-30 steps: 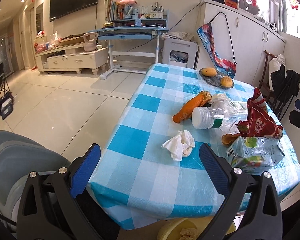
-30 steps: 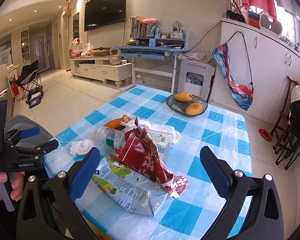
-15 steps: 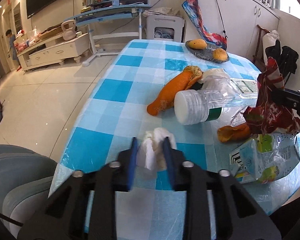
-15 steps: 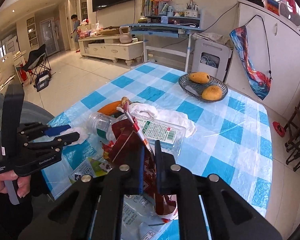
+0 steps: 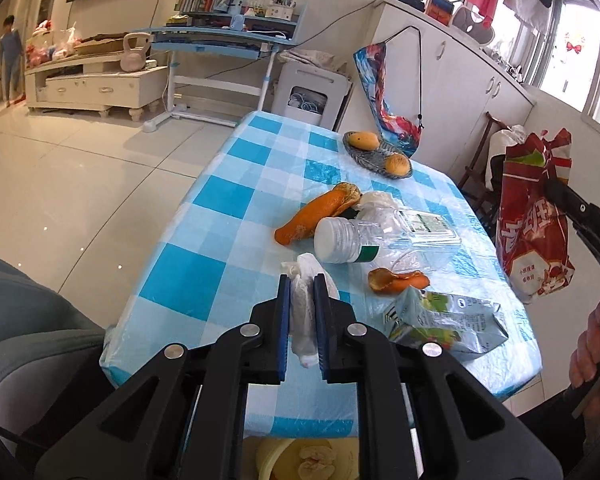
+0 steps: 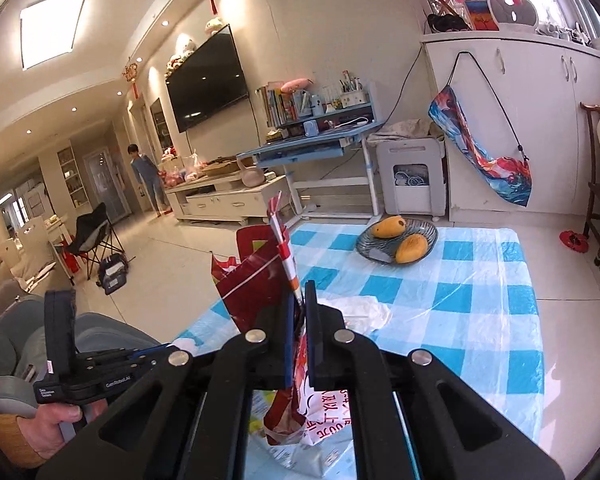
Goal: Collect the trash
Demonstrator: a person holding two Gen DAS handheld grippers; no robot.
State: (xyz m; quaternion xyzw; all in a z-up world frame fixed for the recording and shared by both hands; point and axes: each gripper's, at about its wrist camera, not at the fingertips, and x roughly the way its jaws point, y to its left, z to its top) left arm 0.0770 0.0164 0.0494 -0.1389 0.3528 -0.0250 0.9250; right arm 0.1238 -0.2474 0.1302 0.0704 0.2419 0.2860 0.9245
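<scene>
Both tongs have gone from wide apart to clamped since the earlier frames. Left tongs [image 5: 301, 280] now pinch the crumpled white tissue [image 5: 305, 312], which has come off the counter [image 5: 236, 200] and hangs between the blue pads above its near edge. Right tongs [image 6: 298, 300] are closed on the top edge of the red snack bag [image 6: 260, 280]; in the left wrist view that bag [image 5: 534, 224] dangles clear of the cloth, off the counter's right side.

Judgement: two pieces of trash are picked up at once, so the grasp step is done for these; next they need dropping into a bin. A yellow container [image 5: 300, 460] shows below the counter's near edge, under the left tongs, likely that bin, already holding something pale.

Counts, outward from the tissue:
- plastic bottle [image 5: 380, 236]: one, lying on its side mid-counter
- orange peel pieces: two, a big one [image 5: 320, 212] beyond the bottle, a small one [image 5: 398, 280] nearer
- flattened drink carton [image 5: 448, 316]: one, near-right of counter
- white plastic wrap [image 5: 376, 202]: one, behind the bottle
- fruit dish [image 5: 364, 156]: one, far end, two mangoes on it, not trash

Five items left to collect.
</scene>
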